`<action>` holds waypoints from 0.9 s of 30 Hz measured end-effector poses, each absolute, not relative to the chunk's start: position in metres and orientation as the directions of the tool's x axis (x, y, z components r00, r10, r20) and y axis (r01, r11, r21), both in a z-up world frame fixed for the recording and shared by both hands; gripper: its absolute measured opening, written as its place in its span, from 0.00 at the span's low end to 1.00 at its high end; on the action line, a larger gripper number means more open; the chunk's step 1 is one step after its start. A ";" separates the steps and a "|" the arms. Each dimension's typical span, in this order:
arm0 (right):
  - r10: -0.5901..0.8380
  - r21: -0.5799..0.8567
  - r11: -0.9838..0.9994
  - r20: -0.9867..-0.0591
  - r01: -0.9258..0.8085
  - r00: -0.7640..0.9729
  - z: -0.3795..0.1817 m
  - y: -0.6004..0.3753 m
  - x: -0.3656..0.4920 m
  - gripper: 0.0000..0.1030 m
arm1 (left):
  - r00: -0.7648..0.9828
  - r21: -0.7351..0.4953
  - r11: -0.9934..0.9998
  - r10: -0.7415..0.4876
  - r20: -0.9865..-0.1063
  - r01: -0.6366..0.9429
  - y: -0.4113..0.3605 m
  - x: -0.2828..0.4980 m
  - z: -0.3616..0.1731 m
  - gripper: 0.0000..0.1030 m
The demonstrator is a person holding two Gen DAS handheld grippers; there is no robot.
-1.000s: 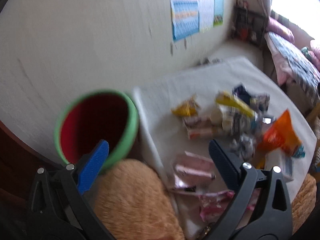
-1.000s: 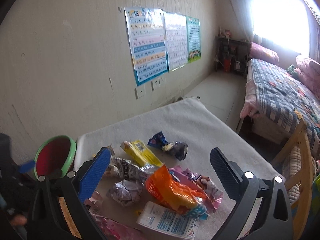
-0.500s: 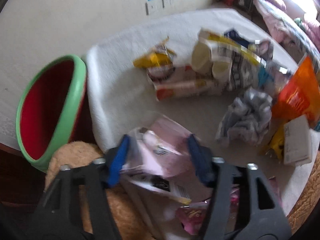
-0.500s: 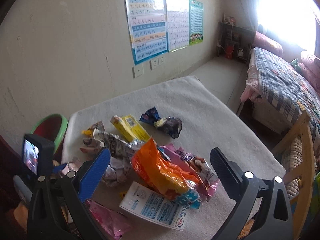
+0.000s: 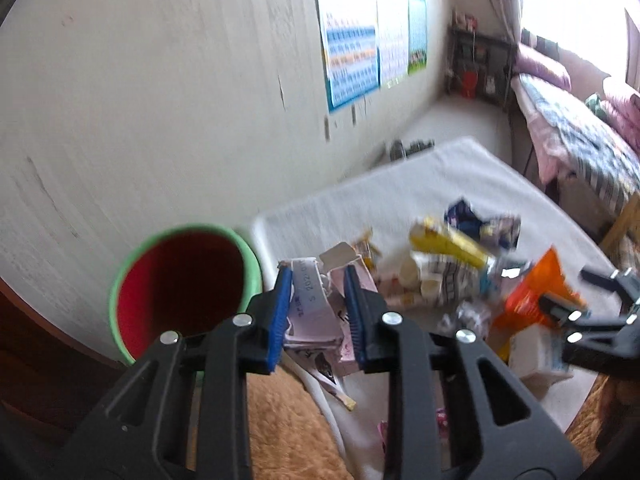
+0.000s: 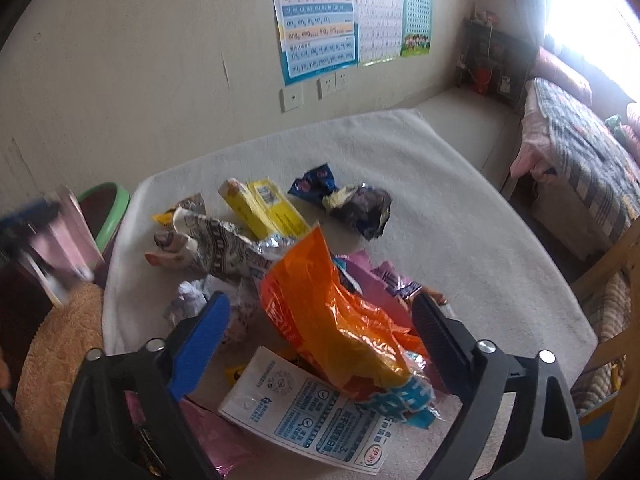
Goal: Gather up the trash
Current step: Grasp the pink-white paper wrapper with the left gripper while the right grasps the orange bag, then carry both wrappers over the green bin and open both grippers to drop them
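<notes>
Trash lies heaped on a white cloth-covered surface [image 6: 460, 216], and at its left end a bin [image 5: 180, 296] with a green rim and red inside stands below the edge, against the cream wall. Just right of the bin, the left gripper [image 5: 318, 312] has its blue-padded fingers [image 5: 280, 312] clamped on a flattened pale pink wrapper [image 5: 312, 312] printed with dark digits; the fingers have just been closing, and the wrapper is lifted clear of the surface, creased and folded between the pads. In the right wrist view that same gripper and pink wrapper show as a blur at the left edge, beside the bin rim.

Further right the pile spreads out: a crinkled silver-and-black patterned foil bag [image 6: 224, 252], a crumpled white paper ball [image 6: 188, 304], a flat yellow packet [image 6: 268, 212] with a barcode, and beyond it a dark blue wrapper [image 6: 316, 184] touching a scrunched dark foil one [image 6: 364, 208]. Nearest the camera lies a puffy, wrinkled orange snack bag [image 6: 324, 316] with a blue end, resting on a white printed carton sheet [image 6: 304, 420] and pink wrappers [image 6: 384, 292].

The right gripper [image 6: 320, 328] straddles the orange bag, fingers apart; they have just been narrowing, yet the pads do not visibly press the bag. A bed [image 6: 580, 152] with a checked cover stands at far right.
</notes>
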State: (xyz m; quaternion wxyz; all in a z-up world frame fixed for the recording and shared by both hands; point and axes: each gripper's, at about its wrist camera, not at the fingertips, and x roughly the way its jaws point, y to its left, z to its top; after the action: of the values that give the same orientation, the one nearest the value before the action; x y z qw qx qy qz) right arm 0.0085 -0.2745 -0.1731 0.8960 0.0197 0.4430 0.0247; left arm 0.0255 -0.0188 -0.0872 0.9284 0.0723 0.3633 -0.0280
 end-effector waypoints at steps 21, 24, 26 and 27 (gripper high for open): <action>0.031 0.001 0.999 -0.794 -0.050 0.608 -0.159 -0.273 0.011 0.82 | 0.739 -0.035 0.997 -0.079 -0.669 0.075 0.023 0.016 -0.064 0.25; 0.006 -0.043 0.996 -0.823 -0.073 0.567 -0.179 -0.268 0.019 0.81 | 0.736 -0.034 0.997 -0.070 -0.673 0.063 0.027 0.015 -0.066 0.25; 0.004 -0.052 0.995 -0.838 -0.088 0.546 -0.188 -0.265 0.022 0.46 | 0.739 -0.032 0.998 -0.066 -0.671 0.060 0.028 0.015 -0.065 0.25; 0.002 -0.053 0.995 -0.839 -0.086 0.544 -0.189 -0.265 0.022 0.40 | 0.741 -0.029 0.998 -0.063 -0.669 0.059 0.029 0.014 -0.065 0.25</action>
State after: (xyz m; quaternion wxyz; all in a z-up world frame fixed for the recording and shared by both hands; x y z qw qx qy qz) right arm 0.0219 -0.2646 -0.1891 0.8776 -0.0441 0.4766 0.0252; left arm 0.0142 0.0287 -0.0646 0.9329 -0.0029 0.3587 -0.0329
